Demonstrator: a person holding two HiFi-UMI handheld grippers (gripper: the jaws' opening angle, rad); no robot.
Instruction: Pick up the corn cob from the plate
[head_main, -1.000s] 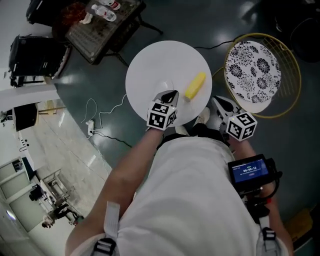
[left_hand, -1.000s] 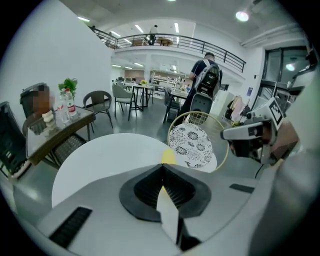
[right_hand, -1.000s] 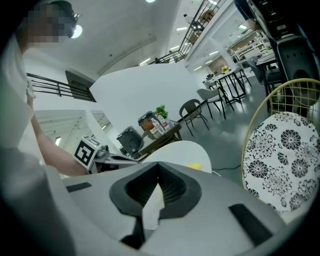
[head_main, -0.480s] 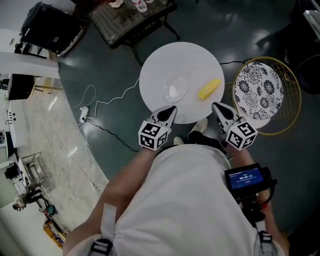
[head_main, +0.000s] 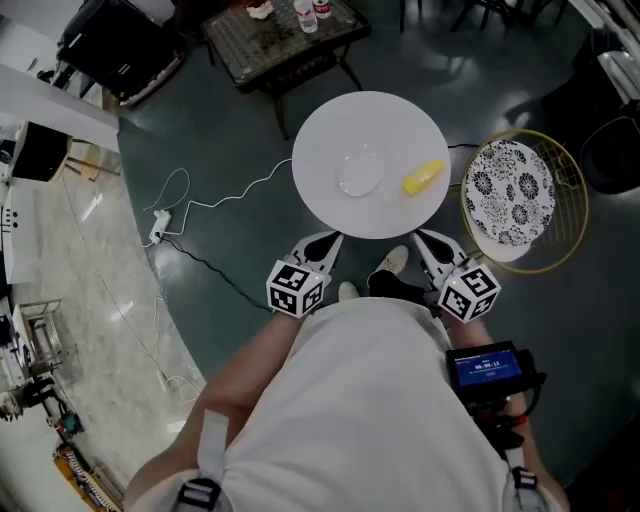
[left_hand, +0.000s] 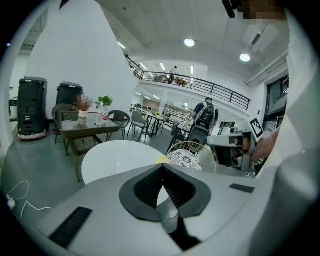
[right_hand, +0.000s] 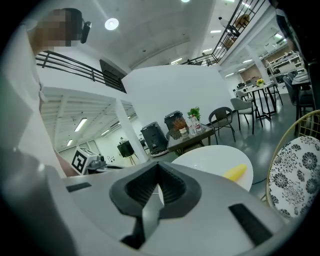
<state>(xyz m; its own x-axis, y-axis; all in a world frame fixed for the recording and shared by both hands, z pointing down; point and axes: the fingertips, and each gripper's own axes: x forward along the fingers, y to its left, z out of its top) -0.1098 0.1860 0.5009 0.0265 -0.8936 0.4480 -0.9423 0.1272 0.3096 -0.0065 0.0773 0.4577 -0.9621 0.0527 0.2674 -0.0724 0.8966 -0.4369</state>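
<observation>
Your left gripper (head_main: 320, 247) and right gripper (head_main: 432, 246) have drawn back off the round white counter (head_main: 330, 205) toward your body. Both are clenched on nothing. Farther out, the corn cob (head_main: 423, 177) lies where it did a second ago, on the counter just right of the clear plate (head_main: 360, 171), not on it. Neither gripper holds it.

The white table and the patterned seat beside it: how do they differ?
The white table is plain and larger; the patterned seat is floral-printed and smaller. The table carries a corn cob; the seat sits in a gold wire frame. Both are round.
</observation>
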